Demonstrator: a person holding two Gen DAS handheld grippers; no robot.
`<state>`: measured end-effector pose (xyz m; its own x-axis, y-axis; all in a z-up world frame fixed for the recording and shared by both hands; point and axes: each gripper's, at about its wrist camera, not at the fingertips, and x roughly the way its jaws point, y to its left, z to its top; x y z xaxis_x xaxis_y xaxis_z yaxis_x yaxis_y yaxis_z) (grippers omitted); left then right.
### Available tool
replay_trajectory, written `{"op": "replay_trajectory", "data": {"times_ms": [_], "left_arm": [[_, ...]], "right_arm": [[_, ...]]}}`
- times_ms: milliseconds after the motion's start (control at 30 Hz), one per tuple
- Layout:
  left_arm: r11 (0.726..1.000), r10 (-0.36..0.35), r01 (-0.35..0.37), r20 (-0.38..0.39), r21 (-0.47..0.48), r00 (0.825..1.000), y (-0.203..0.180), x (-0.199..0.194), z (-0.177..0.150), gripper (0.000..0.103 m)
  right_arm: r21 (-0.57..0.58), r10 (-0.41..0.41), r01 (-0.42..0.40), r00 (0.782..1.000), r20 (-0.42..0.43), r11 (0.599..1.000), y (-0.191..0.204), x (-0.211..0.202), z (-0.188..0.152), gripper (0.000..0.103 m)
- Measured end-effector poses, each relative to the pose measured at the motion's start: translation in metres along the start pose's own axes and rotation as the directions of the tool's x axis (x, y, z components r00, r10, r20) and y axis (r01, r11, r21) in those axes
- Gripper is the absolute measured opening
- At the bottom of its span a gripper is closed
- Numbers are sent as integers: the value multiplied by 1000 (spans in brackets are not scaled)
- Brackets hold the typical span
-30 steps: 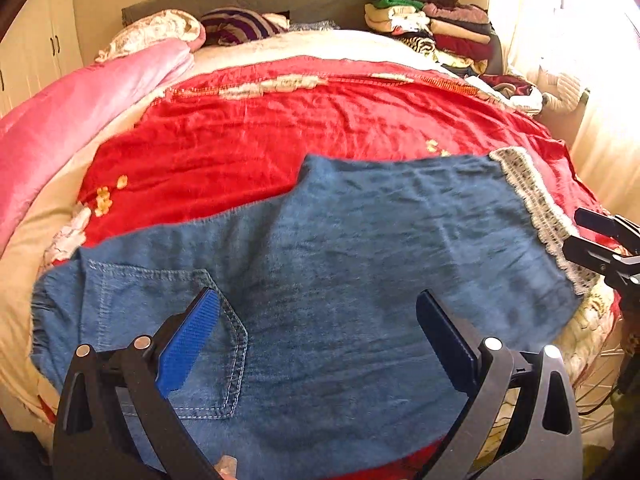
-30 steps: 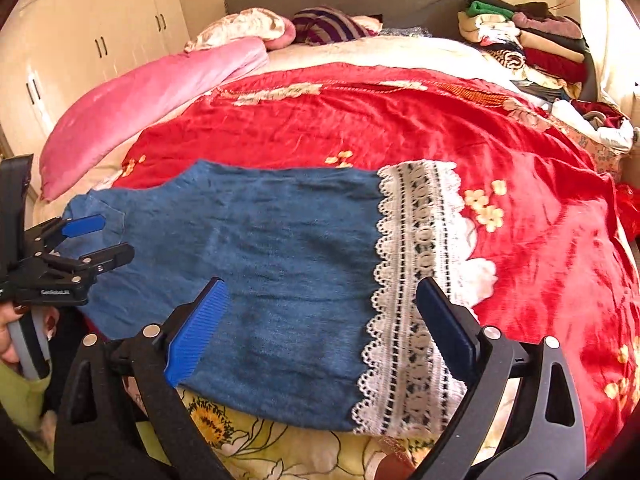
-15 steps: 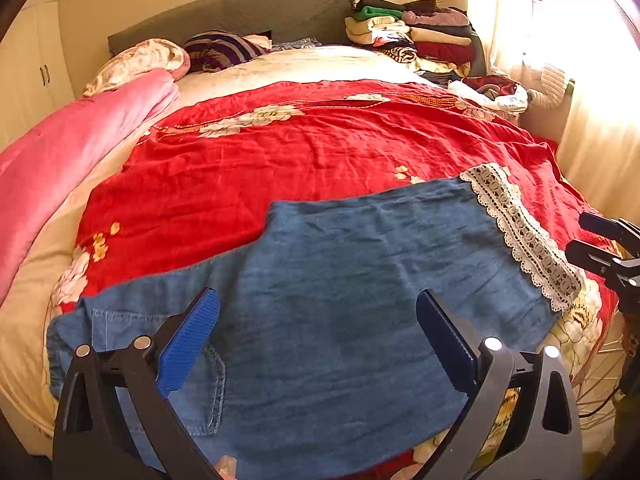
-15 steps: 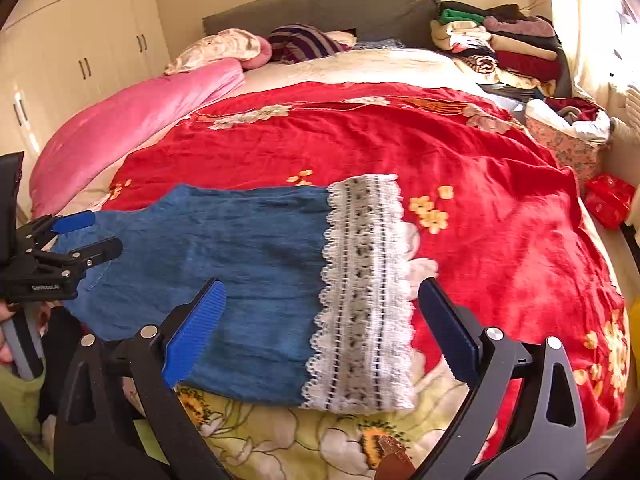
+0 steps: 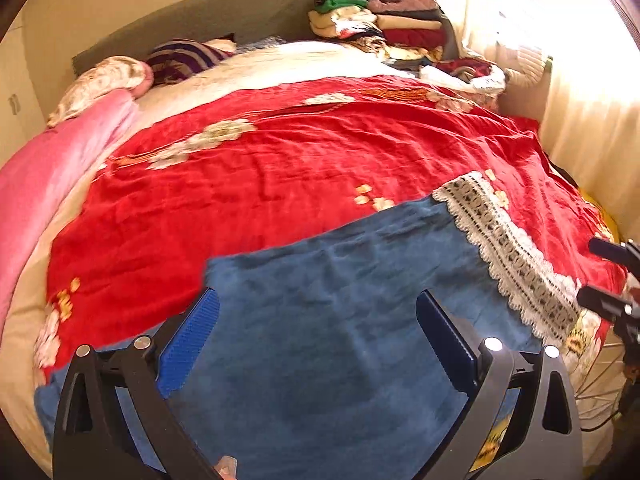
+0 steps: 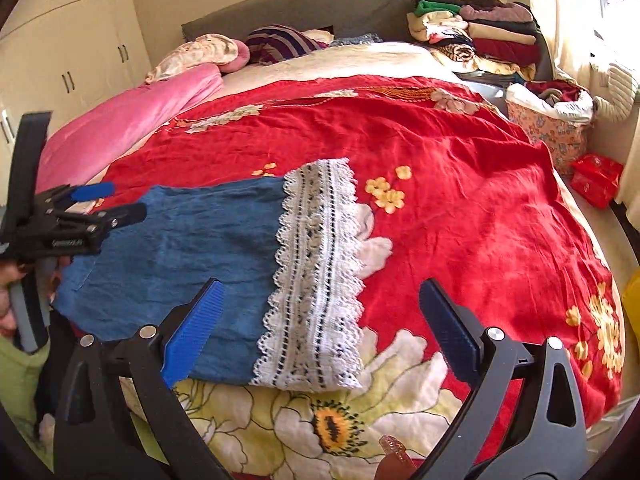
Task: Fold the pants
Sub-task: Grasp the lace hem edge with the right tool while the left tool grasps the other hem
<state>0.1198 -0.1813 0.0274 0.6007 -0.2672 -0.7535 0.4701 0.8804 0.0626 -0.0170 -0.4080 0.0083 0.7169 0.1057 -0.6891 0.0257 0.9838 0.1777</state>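
Observation:
Blue denim pants (image 5: 340,320) with a white lace hem (image 5: 508,252) lie flat near the front edge of the bed on a red floral bedspread (image 5: 280,168). My left gripper (image 5: 316,340) is open and empty, held above the waist end of the pants. In the right wrist view the pants (image 6: 200,248) lie with the lace hem (image 6: 316,272) toward the right. My right gripper (image 6: 318,328) is open and empty above the hem end. The left gripper (image 6: 104,204) shows at the left edge of that view, and the right gripper (image 5: 608,276) at the right edge of the left wrist view.
A pink quilt (image 6: 120,120) lies along the bed's left side. Pillows (image 6: 280,44) rest at the grey headboard (image 6: 312,4). A stack of folded clothes (image 6: 476,32) sits at the far right corner. A floral basket (image 6: 556,136) stands by the bed, right. Cupboards (image 6: 72,52) stand at left.
Both grippers have pulled back and up from the pants, so the pants sit lower and smaller in both views. The pants have not moved. Both grippers stayed open.

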Motion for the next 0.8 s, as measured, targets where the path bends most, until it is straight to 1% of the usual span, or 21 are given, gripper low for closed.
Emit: {"op": "replay_trajectory", "data": {"times_ms": [167, 233, 400, 467, 533, 600, 700, 733, 767, 800], "left_arm": [[997, -75, 76, -21, 32, 997, -13, 27, 27, 98], [993, -102, 103, -28, 51, 994, -19, 40, 38, 98], [976, -178, 187, -85, 112, 980, -36, 76, 58, 98], [965, -216, 229, -108, 129, 970, -44, 90, 64, 98], [950, -256, 274, -127, 152, 958, -51, 101, 67, 98], [942, -268, 288, -136, 169, 954, -57, 112, 69, 98], [938, -284, 308, -153, 162, 946, -60, 126, 69, 97], [936, -298, 322, -166, 143, 940, -59, 133, 68, 97], [932, -320, 343, -176, 121, 931, -58, 138, 68, 95], [923, -354, 375, -184, 91, 917, -57, 143, 66, 89]], "right_arm": [[43, 15, -14, 999, -37, 999, -8, 10, -10, 92], [60, 38, -35, 998, -52, 998, -8, 15, -14, 92], [112, 80, -70, 993, -88, 991, -7, 31, -23, 92], [141, 104, -89, 989, -106, 986, -6, 39, -27, 92], [152, 106, -88, 988, -112, 984, -4, 43, -31, 92], [163, 107, -90, 989, -101, 983, -3, 44, -32, 92], [196, 139, -118, 985, -98, 973, -4, 46, -33, 92], [200, 147, -126, 984, -97, 972, -4, 46, -33, 92], [199, 150, -128, 984, -98, 971, -3, 47, -32, 89], [197, 151, -129, 984, -100, 972, -3, 48, -32, 86]]}}
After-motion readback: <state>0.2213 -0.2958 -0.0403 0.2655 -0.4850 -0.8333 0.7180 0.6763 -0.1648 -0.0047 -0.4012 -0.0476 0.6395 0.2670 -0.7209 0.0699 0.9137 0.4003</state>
